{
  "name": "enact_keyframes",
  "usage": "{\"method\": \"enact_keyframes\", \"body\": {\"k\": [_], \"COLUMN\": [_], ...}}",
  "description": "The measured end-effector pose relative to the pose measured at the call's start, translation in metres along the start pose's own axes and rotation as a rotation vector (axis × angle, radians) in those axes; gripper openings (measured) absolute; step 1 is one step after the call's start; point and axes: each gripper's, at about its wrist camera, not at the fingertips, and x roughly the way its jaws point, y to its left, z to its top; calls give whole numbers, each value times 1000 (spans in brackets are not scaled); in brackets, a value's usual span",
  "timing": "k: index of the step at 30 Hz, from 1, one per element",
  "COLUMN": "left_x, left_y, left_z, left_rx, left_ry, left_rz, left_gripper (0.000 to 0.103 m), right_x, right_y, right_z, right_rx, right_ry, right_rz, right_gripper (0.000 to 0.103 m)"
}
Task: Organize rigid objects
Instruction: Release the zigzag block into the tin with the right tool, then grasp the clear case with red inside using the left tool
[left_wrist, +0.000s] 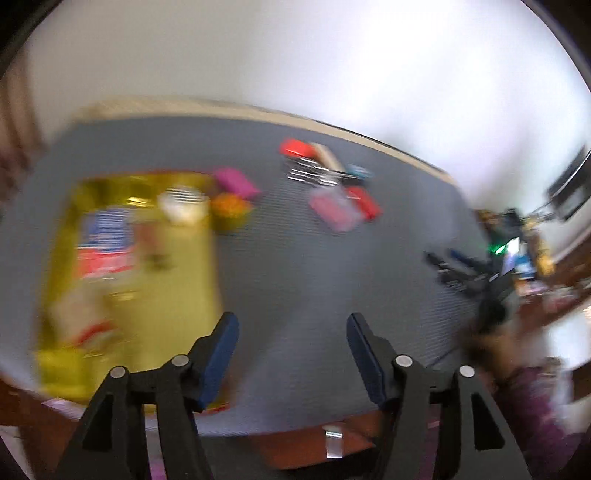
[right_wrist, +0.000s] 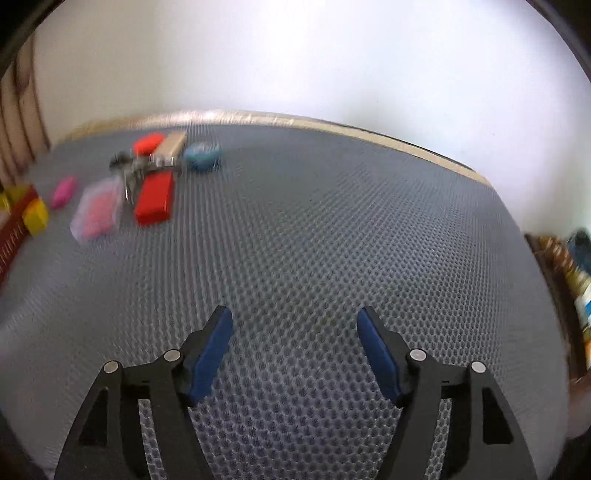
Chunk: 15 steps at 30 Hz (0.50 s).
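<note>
Your left hand-held gripper (left_wrist: 291, 332) standing open, gripping nothing; yellow tray (left_wrist: 177, 266) lying just left of its tips, cluster of small objects (left_wrist: 328, 184) lying well ahead. Your right hand-held gripper (right_wrist: 293, 325) also gaping empty over bare grey mesh mat (right_wrist: 332, 229); red block (right_wrist: 154, 199) and blue piece (right_wrist: 202, 156) sitting far off, upper left. Desk (left_wrist: 306, 443) showing under mat, white wall (right_wrist: 295, 55) behind. Motion blur smearing tray contents; items unreadable.
</note>
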Motion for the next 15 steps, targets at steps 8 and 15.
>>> {"method": "enact_keyframes", "body": {"k": [8, 15], "left_x": [97, 153], "left_y": [-35, -40], "left_z": [89, 126], "left_rx": [-95, -169], "left_ry": [116, 188], "left_rz": [-45, -1], "left_gripper": [64, 64], "right_x": [-5, -19], "right_y": [1, -15], "right_z": [-2, -5], "right_rx": [-4, 63], "right_ry": [-34, -65], "right_rz": [94, 186], "right_gripper": [78, 79]}}
